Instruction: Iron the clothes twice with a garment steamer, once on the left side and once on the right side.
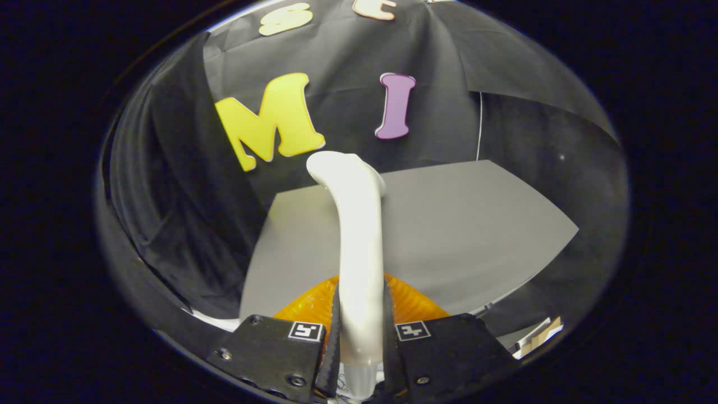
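Observation:
A white garment steamer stands up between my fingers, its handle running up and bending to the left at the top. My gripper is shut on the steamer's handle, one finger pressing on each side. An orange garment lies just behind the fingers, low down, mostly hidden by them and by the steamer. It rests on the near part of a grey table.
The grey table spreads beyond the fingers to a far edge against the black cloth wall. A thin white cord hangs down the wall at the back right. Something pale and boxy lies below the table's right corner.

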